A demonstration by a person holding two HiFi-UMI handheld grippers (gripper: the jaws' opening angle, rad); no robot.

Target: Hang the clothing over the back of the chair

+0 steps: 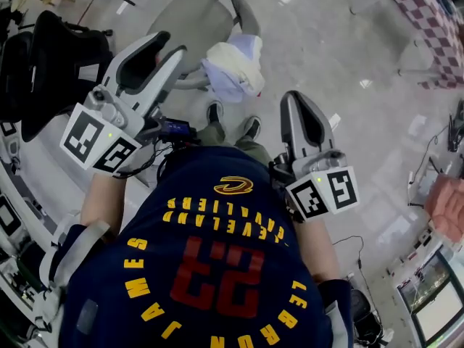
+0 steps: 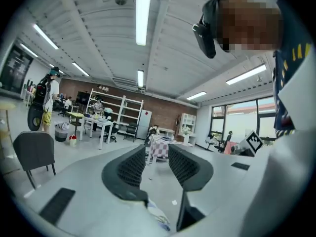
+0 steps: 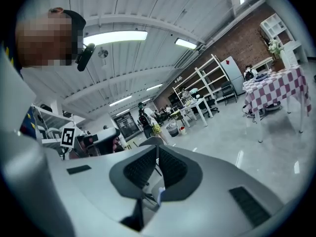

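Observation:
A grey office chair (image 1: 190, 19) stands on the floor ahead of the person's feet. White and lavender clothing (image 1: 235, 67) lies bunched on the near edge of its seat. My left gripper (image 1: 165, 46) hovers just left of the clothing with its jaws apart and nothing between them. My right gripper (image 1: 293, 98) is held to the right of the clothing and nearer the person, with its jaws together and empty. In the left gripper view the left gripper (image 2: 157, 154) points into the room, and a scrap of the clothing (image 2: 159, 217) shows low between its jaws. The right gripper (image 3: 157, 154) also points into the room.
A black chair (image 1: 51, 56) stands at the left by desks. At the upper right is a table with a checkered cloth (image 1: 424, 13). Desks with a monitor (image 1: 435, 299) and floor cables (image 1: 348, 241) line the right. Another grey chair (image 2: 34, 152) shows in the left gripper view.

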